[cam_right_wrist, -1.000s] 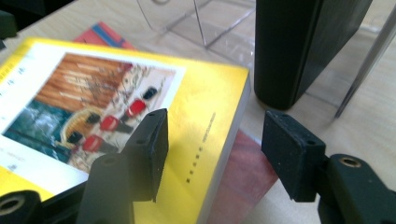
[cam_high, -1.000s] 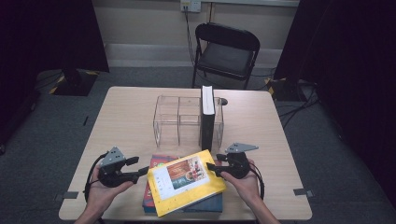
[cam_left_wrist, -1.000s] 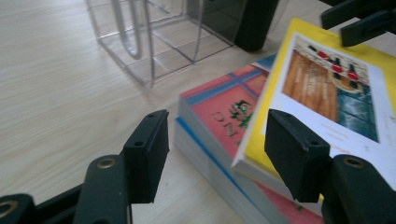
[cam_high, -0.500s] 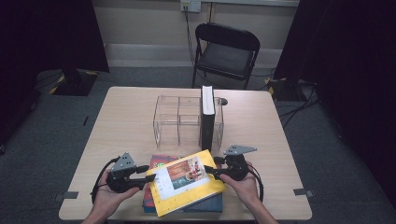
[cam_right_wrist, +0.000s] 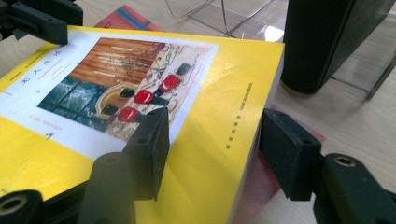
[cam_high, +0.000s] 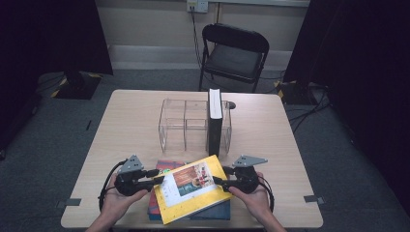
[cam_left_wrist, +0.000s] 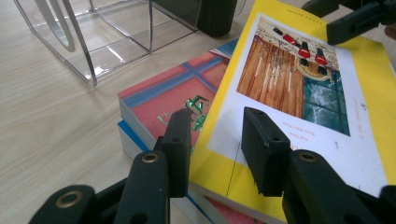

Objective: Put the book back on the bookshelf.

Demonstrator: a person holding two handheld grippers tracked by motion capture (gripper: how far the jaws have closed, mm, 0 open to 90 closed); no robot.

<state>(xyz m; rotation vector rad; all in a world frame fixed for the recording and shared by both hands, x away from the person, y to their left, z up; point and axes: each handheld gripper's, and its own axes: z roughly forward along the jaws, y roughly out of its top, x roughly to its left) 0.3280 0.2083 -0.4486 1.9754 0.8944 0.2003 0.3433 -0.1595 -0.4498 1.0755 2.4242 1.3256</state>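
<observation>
A yellow book (cam_high: 193, 191) (cam_left_wrist: 299, 112) (cam_right_wrist: 210, 154) lies askew on top of a red book (cam_high: 164, 166) (cam_left_wrist: 163, 93) and a blue book (cam_high: 212, 212). My left gripper (cam_high: 157, 180) (cam_left_wrist: 217, 116) sits at its left corner. One jaw is over the cover and the other at the edge, with cover showing in the gap. These jaws have just been closing. My right gripper (cam_high: 217, 181) (cam_right_wrist: 215, 114) straddles the spine at the right corner, its jaws wider apart and closing slightly.
A clear acrylic rack (cam_high: 183, 121) stands mid-table with a black book (cam_high: 214, 121) upright in its right slot. A folding chair (cam_high: 234, 53) stands beyond the far edge. Bare tabletop (cam_high: 130, 125) lies left and right of the rack.
My left gripper has edged right onto the yellow book's left corner, and its jaws have narrowed. The right gripper and the books have stayed put.
</observation>
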